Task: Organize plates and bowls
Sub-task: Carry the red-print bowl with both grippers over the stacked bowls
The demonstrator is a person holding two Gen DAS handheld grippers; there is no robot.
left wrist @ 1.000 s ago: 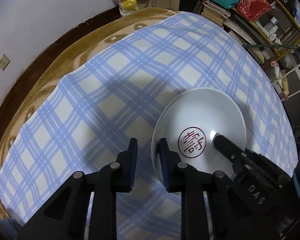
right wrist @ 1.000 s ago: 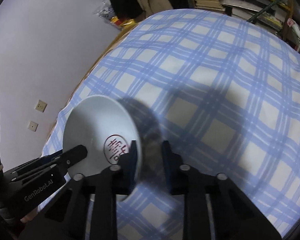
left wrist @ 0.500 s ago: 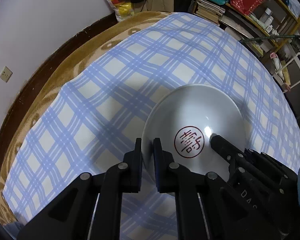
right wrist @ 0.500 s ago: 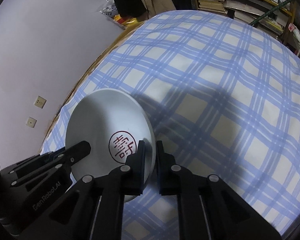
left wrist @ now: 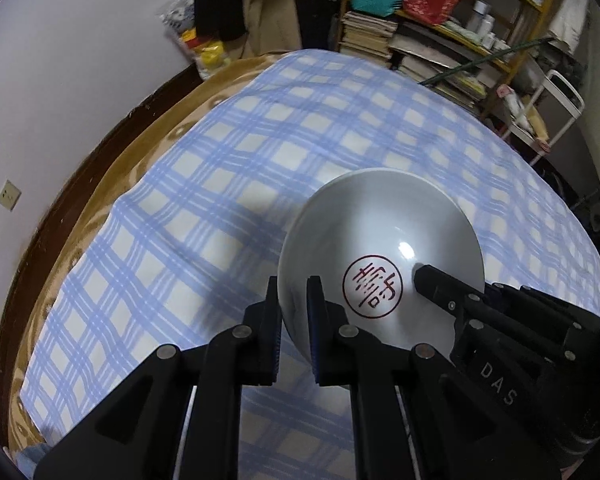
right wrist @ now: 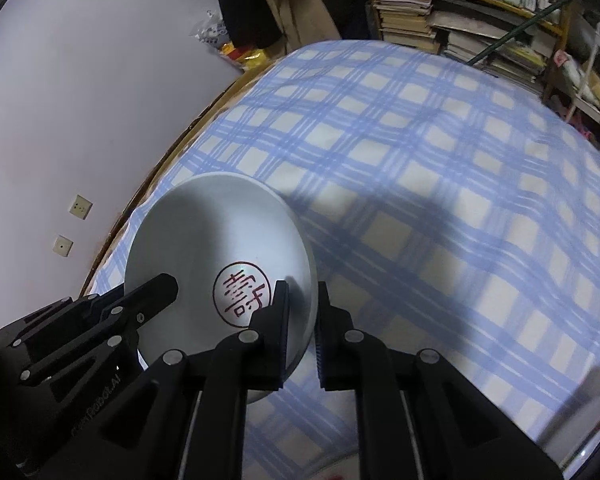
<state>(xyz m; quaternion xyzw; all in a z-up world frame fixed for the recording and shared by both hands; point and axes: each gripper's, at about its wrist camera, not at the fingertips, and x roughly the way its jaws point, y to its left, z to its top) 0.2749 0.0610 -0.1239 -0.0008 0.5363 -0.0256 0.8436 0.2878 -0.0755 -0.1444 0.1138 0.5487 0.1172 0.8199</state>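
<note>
The left wrist camera looked steeply down along its own fingers, very close to the white plate; the right wrist camera looked down from the other side; both saw the plate and checked cloth.

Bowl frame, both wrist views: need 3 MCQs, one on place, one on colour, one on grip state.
1. Where are the two tongs on the white bowl?
A. both on one side of the rim
B. on opposite sides of the rim
C. one on the rim, one on the cloth

2. What colour is the round seal mark inside the bowl?
A. red
B. blue
C. green

3. What state are the left tongs in?
A. wide open above the bowl
B. shut on nothing
C. shut on the bowl rim

Answers:
1 B: each wrist view shows the other tongs across the bowl, the right tongs opposite the left.
2 A: red strokes in a red ring.
3 C: the rim sits between the pads.
</note>
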